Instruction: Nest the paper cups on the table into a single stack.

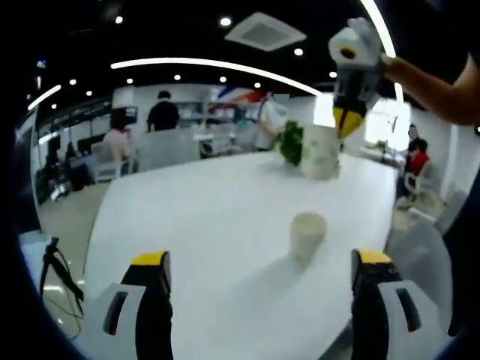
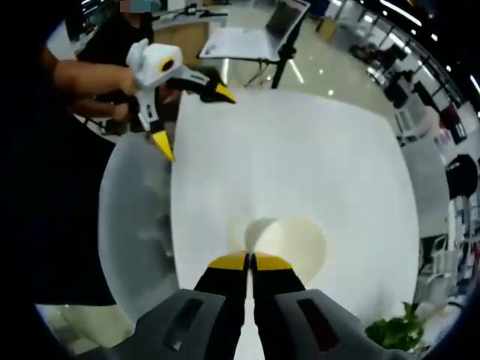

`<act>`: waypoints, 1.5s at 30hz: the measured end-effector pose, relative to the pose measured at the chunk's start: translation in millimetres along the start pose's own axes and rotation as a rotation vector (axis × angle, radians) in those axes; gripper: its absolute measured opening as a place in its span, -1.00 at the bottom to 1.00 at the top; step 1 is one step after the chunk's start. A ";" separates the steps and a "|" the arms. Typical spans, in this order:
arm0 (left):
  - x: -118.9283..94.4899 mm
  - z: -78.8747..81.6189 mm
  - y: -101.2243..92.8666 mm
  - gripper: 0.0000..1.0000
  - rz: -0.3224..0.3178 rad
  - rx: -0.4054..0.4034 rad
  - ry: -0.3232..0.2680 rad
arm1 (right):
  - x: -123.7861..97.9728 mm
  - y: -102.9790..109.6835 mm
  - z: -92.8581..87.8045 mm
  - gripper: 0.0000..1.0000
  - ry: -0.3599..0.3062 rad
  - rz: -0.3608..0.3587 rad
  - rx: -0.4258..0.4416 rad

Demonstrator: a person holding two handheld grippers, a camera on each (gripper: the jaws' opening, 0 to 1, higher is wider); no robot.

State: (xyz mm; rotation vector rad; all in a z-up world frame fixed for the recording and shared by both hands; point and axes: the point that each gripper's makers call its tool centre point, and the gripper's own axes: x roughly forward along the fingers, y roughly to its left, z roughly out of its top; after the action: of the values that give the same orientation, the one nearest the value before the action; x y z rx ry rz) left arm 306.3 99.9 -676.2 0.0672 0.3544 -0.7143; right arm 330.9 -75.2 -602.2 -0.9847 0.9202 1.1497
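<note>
Now the right gripper [image 1: 349, 120] pinches a cup [image 1: 320, 150] rim thinly; it may slip before reaching the other cup [image 1: 307, 231], left gripper [image 1: 262, 274] spread

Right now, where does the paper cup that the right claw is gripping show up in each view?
Left gripper view: the paper cup sits upper right of centre, under the right claw, beside the green plant.
Right gripper view: the paper cup, seen from above, sits low centre, its rim pinched at the claw's tips.
Shared landmark: the green plant, low right here, by the white table.
</note>
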 end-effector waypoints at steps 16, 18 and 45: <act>-3.0 -4.6 -6.2 0.95 -0.020 0.016 0.009 | 78.6 16.4 -27.5 -1.00 0.034 0.025 0.083; -3.8 -5.6 -5.9 0.94 -0.023 0.019 0.012 | 87.9 15.9 -30.2 -1.00 0.037 0.018 0.096; -14.7 -13.3 -1.9 0.85 -0.016 0.019 0.035 | 146.4 24.7 -31.1 -0.93 -0.038 0.017 0.132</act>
State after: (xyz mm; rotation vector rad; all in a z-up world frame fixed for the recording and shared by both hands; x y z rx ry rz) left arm 290.8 110.1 -683.6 0.0954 0.3823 -0.7327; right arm 329.3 -59.2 -753.0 -0.8474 0.9627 1.1040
